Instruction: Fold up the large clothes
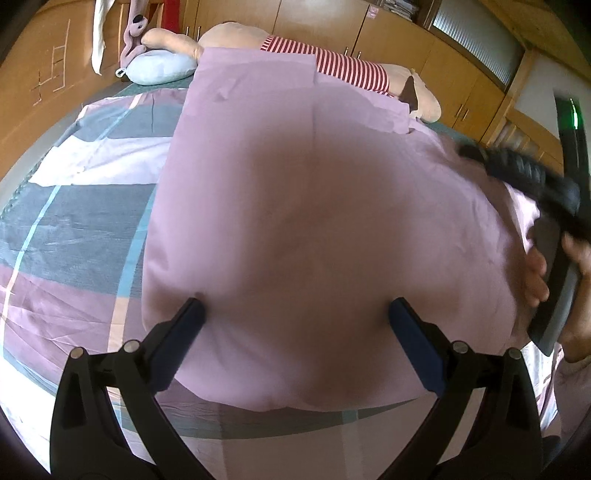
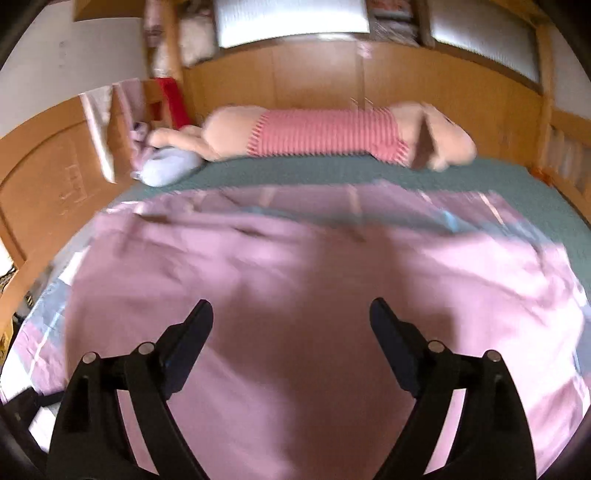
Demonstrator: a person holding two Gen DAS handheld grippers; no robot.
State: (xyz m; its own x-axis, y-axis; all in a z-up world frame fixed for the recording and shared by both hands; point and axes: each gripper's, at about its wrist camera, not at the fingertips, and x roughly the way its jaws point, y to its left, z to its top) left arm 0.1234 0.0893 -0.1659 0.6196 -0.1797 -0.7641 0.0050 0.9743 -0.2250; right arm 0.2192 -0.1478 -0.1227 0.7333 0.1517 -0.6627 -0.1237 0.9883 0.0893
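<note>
On the bed (image 2: pixel 332 173) lies a pink cloth (image 1: pixel 314 221); left gripper (image 1: pixel 295 314) and right gripper (image 2: pixel 291 314) both gape, empty

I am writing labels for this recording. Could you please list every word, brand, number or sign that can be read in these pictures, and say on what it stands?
Readable text: none.
Wooden headboard: pale scratched or chalked lines like a ladder and crosses, no letters that I can read.
Cabinet door: a small pink sticker, too small to read.
Pink cloth, checked bedsheet, striped plush toy: no print or label visible.
</note>
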